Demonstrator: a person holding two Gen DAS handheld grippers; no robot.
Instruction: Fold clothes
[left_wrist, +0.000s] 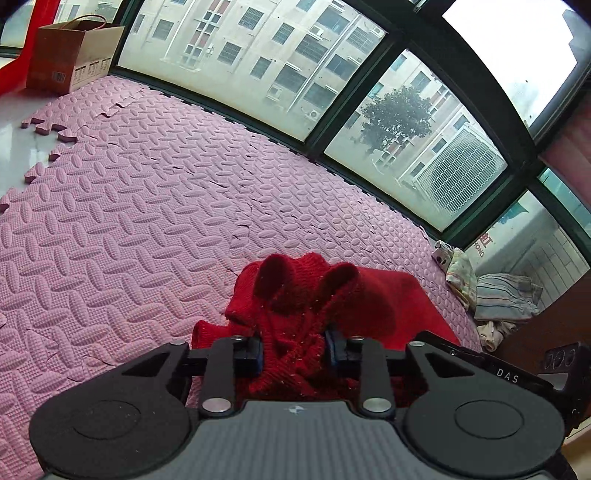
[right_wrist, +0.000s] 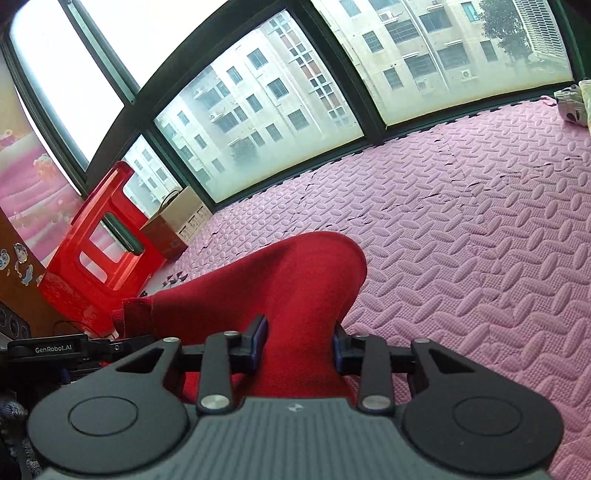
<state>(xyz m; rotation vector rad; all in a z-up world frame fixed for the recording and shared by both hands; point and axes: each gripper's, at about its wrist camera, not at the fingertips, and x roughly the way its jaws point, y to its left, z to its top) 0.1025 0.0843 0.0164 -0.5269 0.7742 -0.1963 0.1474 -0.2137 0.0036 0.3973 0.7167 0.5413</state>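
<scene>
red sweater (left_wrist: 291, 325) | bunched between left jaws | draped between right jaws

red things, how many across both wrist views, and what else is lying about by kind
red sweater, held by the left gripper and the right gripper: 1
red plastic stool: 1
brown paper bag: 1
pile of pale clothes: 1
pink foam mat floor: 1
Total: 5, of which 2 red

daylight via window (left_wrist: 413, 122) (blown-out sky) | soft shadows | fisheye-bent edges
</scene>
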